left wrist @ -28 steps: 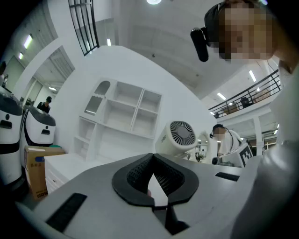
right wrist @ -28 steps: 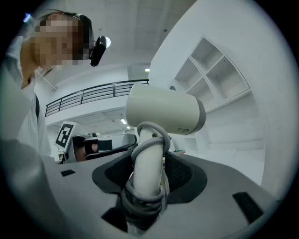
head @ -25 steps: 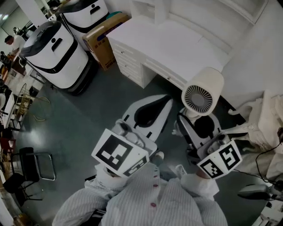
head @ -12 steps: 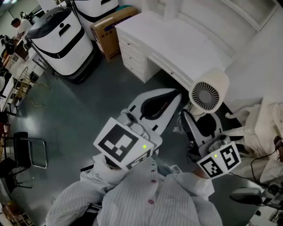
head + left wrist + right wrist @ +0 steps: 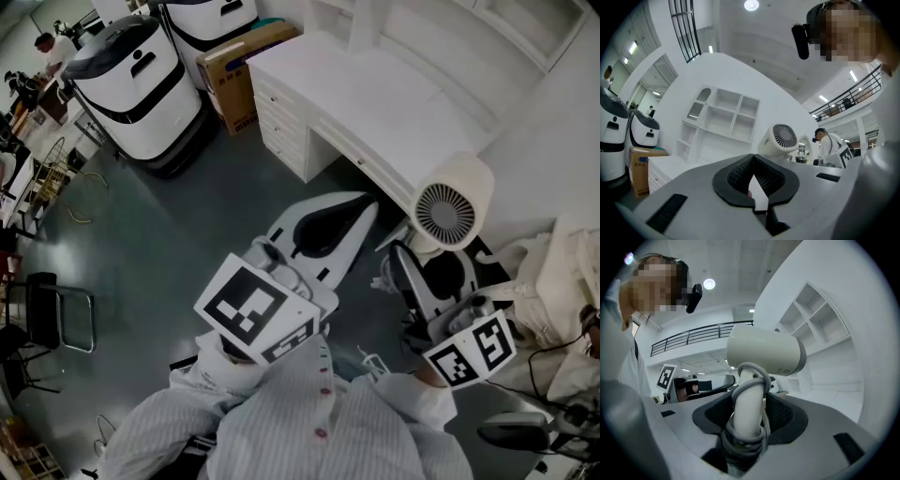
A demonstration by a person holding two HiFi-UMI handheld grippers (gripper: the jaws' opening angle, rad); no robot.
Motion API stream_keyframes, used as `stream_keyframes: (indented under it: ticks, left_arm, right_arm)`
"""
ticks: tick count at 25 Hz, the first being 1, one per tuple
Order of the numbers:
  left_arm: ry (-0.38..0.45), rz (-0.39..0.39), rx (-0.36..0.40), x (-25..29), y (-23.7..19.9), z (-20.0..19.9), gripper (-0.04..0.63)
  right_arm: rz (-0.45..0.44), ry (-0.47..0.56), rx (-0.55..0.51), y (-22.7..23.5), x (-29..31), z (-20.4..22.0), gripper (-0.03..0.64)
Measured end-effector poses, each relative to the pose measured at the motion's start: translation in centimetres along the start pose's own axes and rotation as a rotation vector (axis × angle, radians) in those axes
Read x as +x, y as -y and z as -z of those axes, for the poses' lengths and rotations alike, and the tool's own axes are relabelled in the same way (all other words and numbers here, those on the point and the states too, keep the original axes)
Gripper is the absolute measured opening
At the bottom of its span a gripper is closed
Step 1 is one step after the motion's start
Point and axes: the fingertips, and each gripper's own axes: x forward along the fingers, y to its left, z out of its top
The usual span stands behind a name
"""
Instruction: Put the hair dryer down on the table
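Standing upright in the right claw [image 5: 427,258], the cream-white plastic hair dryer [image 5: 453,202] with a round slatted rear grille is held in the air, not resting on anything. In the right gripper view, both black pads of that claw [image 5: 750,413] are clenched on the handle of the dryer [image 5: 764,355], and a grey cable [image 5: 750,380] is looped around that handle. From the head view, the dryer's barrel overlaps the near right edge of the white surface with drawers [image 5: 375,103]. To the left of it, the left claw [image 5: 352,214] points toward the same surface; the left gripper view shows this claw [image 5: 753,161] clenched, tips touching, with nothing in its grip, and the dryer [image 5: 780,139] just beyond it. A white shelf unit [image 5: 724,117] rises at the far side of the surface. Further left, a brown cardboard box [image 5: 239,66] and two white-and-black machines [image 5: 131,89] stand on the grey floor [image 5: 169,244].
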Motion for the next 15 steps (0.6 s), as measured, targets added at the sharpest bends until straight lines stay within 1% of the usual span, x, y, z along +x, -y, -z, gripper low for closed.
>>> stream_keyframes:
  ticks: [8, 15]
  left_arm:
    - [-0.01, -0.039, -0.001, 0.8, -0.9, 0.5, 0.011]
    - [-0.005, -0.034, 0.002, 4.0, -5.0, 0.3, 0.011]
  right_arm:
    - [-0.009, -0.014, 0.014, 1.4, -0.2, 0.0, 0.212]
    - [0.004, -0.022, 0.014, 4.5, 3.9, 0.2, 0.212]
